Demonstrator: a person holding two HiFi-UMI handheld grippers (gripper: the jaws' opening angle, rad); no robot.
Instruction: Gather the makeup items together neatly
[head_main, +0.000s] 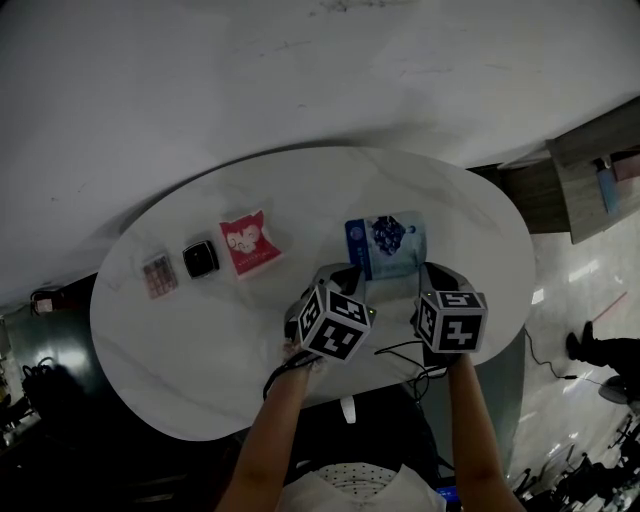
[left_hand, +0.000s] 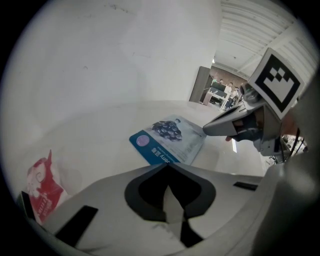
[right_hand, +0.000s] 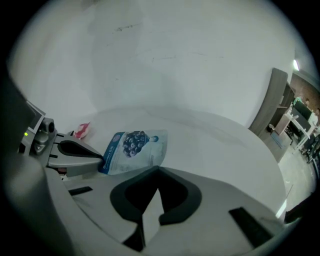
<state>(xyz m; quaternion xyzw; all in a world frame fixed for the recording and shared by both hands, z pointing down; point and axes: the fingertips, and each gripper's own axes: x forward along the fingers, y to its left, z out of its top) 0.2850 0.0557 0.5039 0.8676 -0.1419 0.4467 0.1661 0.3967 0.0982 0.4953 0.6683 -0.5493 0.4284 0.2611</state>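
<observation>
Left gripper (left_hand: 166, 169): fingers clenched tip to tip, nothing between them.
Right gripper (right_hand: 156, 172): fingers likewise pressed together, empty.
Blue sachet (head_main: 388, 245): lies flat just ahead of both sets of fingertips. The left tips are at its near left corner and the right tips at its near right corner. Contact cannot be confirmed.
Handling, blue sachet: judged light, thin, floppy and slick-faced. It is likely to slide on the smooth top rather than lift.
Hold point: a free corner or edge, pinched once the fingers part. Alternatively, closed tips could push it flat along an edge.
Red sachet (head_main: 247, 243): left of the left fingers, apart from the blue sachet. Judged equally light and soft.
Compact (head_main: 200, 260): just beyond the red sachet, further left. Judged rigid, best taken across its sides.
Palette (head_main: 159, 274): farthest from the fingers, just beside the compact. Detail is too small to assess.
Table (head_main: 470, 215): white, oval and smooth.
Obstructions: nothing lies between the blue sachet and the red sachet. The two grippers stand close together, so crowding at the sachet is the likely risk.
Task standing: three items sit grouped at the left and the blue sachet is the outlier. It is judged to need moving leftward.
</observation>
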